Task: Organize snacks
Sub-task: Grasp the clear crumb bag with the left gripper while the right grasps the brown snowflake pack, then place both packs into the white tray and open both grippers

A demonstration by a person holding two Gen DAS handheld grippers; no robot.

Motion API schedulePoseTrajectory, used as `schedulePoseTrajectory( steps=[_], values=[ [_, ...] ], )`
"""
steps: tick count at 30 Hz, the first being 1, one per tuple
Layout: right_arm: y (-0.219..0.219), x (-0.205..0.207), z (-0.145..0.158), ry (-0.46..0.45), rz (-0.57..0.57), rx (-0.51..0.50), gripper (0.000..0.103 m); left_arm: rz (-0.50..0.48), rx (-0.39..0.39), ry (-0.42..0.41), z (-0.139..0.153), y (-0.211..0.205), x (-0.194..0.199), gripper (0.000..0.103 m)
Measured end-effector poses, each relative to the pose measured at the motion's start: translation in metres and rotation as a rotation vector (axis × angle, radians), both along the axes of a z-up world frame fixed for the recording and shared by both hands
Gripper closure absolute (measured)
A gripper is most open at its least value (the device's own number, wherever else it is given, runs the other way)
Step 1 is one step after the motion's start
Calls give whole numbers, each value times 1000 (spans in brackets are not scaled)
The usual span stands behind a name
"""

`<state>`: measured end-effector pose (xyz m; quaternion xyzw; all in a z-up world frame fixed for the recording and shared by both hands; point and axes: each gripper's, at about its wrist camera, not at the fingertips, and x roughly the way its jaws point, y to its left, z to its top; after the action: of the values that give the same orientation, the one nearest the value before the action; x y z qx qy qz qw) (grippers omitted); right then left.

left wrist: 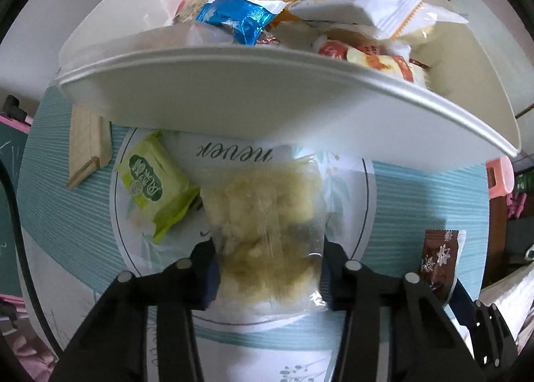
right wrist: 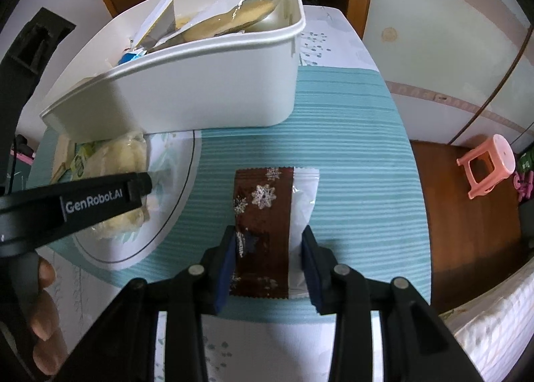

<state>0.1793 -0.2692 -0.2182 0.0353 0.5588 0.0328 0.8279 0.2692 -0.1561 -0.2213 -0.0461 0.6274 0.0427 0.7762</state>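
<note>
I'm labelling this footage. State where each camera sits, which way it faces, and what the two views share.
Left wrist: on the left gripper, pointing steeply down at a clear packet of pale snack that its jaws grip, on the table under the white bin.
Right wrist: on the right gripper, facing down at a brown snowflake packet between its jaws; a hand holds the left gripper there.
Shared: bin, both packets, green packet.

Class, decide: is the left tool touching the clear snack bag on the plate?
Touching. The left wrist view shows the left tool with both pads pressed against the sides of the clear bag, no gap either side.
</note>
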Motion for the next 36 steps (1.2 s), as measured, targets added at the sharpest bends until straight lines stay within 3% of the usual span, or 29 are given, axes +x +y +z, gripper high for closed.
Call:
schedulePoseTrajectory(
  steps=[8,14,18,28,36],
  values=[
    [8,-19,12,-5,22,42,67,-71,-57,-12,16,25,-36,65],
    [20,-34,33,-34,63,79,67,-70,-103,-56,55,64,-52,65],
    [29,-34,58,-77,84,106,67,-81,-73,-138,89,92,-60,65],
    [52,2,173,-294,144,136,67,-151,-44,-379,196,113,-31,65],
    [52,40,256,-425,128,165,67,-228,4,-518,255,106,11,65]
  ],
)
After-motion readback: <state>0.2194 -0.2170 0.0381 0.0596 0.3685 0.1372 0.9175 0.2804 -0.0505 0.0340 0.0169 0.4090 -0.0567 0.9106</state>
